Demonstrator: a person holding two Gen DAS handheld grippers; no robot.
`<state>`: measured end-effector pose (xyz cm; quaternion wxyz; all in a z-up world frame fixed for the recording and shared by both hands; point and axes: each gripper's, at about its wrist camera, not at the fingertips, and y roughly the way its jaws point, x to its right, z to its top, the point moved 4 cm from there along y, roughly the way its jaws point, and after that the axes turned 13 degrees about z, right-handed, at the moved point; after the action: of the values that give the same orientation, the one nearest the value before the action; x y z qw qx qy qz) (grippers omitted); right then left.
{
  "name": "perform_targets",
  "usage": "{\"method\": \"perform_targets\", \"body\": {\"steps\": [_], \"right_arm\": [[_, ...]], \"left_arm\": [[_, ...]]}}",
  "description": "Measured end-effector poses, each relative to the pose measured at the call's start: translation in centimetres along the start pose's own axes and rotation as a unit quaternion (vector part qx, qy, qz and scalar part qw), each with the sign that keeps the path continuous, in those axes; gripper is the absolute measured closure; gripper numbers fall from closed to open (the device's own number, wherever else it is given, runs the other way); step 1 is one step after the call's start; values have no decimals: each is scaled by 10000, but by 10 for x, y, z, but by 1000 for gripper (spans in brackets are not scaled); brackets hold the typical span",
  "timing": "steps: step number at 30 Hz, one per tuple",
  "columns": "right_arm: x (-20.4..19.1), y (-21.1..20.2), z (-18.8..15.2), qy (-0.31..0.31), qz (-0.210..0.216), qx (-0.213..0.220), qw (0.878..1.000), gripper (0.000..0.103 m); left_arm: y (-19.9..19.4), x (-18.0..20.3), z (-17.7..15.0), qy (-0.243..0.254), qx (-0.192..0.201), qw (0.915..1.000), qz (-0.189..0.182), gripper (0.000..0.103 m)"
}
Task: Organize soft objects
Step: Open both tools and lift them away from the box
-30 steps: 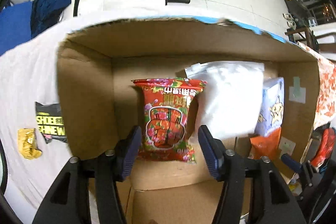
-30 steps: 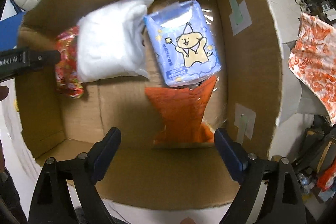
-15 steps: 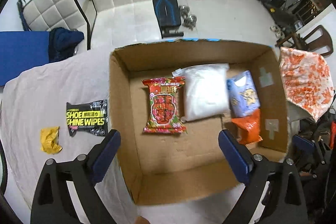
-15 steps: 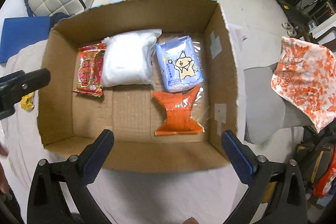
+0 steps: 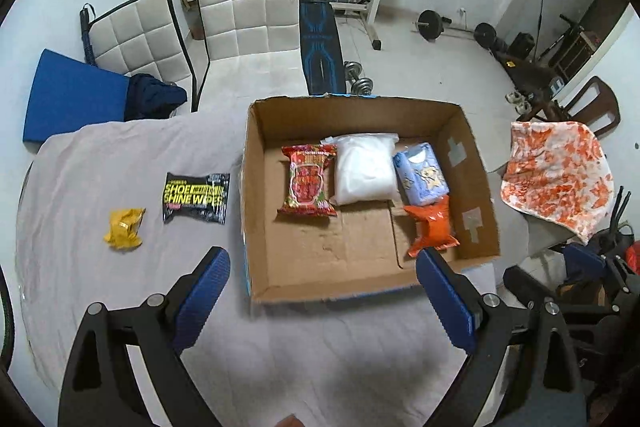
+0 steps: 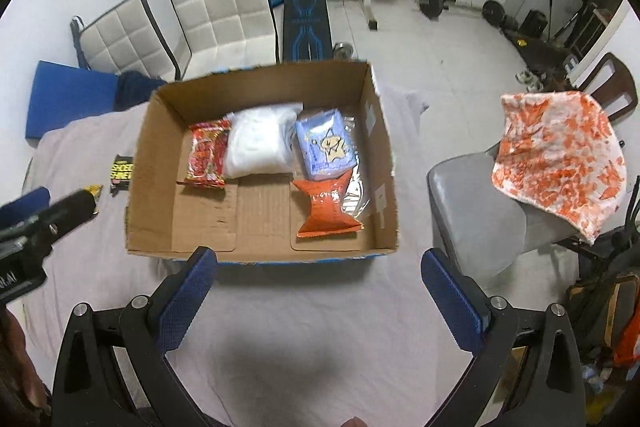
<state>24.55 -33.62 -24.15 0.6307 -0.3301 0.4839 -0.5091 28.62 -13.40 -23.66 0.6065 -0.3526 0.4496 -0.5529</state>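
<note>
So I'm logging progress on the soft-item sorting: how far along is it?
Done: four packs lie in the cardboard box: red snack bag, white pouch, blue tissue pack, orange packet. In hand: nothing; left gripper and right gripper are open. Left: shoe shine wipes, yellow wrapper.

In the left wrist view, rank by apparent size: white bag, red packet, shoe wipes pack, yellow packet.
1. white bag
2. red packet
3. shoe wipes pack, close to the red packet in size, and it lies outside the box, so unsure
4. yellow packet
</note>
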Motion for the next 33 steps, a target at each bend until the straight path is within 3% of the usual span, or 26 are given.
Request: {"method": "perform_targets", "body": {"steps": [11, 20, 26, 33], "right_arm": [[-14, -56, -21, -111, 234, 302, 9992, 0], [-28, -65, -18, 4, 180, 393, 9991, 0], [-82, -48, -2, 23, 500, 300, 9983, 0], [-200, 25, 34, -166, 1355, -214, 9904, 0]], "left_arm": [[-54, -2, -28, -117, 252, 9996, 101, 7], [-64, -22, -24, -212, 385, 9990, 6, 7], [-60, -76, -11, -336, 354, 9988, -19, 7], [-34, -203, 17, -721, 286, 9951, 606, 7]]}}
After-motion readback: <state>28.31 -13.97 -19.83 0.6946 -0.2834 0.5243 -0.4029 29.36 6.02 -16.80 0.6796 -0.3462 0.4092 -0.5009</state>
